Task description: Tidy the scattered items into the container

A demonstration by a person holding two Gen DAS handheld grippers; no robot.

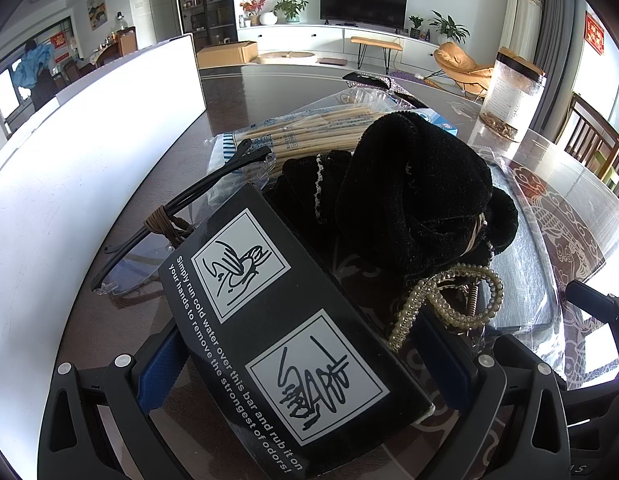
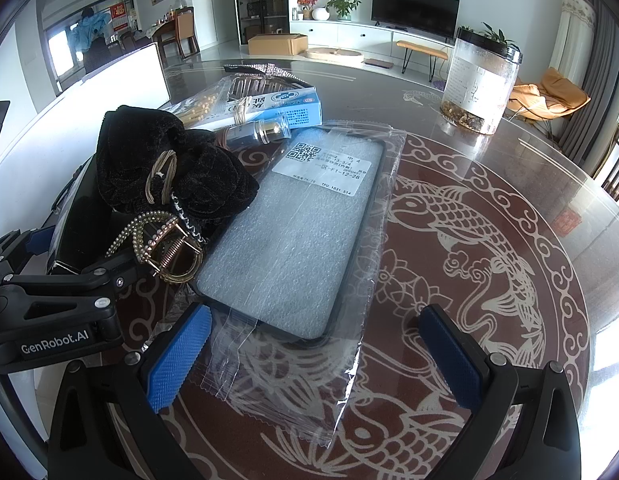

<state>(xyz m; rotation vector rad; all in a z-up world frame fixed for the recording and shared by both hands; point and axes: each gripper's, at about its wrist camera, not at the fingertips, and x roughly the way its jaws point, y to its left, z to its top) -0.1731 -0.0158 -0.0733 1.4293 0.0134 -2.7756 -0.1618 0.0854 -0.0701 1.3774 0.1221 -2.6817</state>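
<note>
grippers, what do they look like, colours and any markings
Both the left gripper and right gripper have black plastic frames with silver screws and blue ribbed pads. The right wrist view shows white GenRobot.AI lettering on the left one's side.

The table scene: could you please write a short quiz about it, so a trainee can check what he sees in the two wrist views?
1. True or false: the right gripper is open.
2. Which thing stands upright on the table? A) jar B) glasses C) chopsticks
3. Fill in the missing word: the black box lies between the fingers of the ___ gripper.

Key: 1. True. 2. A. 3. left (the left gripper).
</note>
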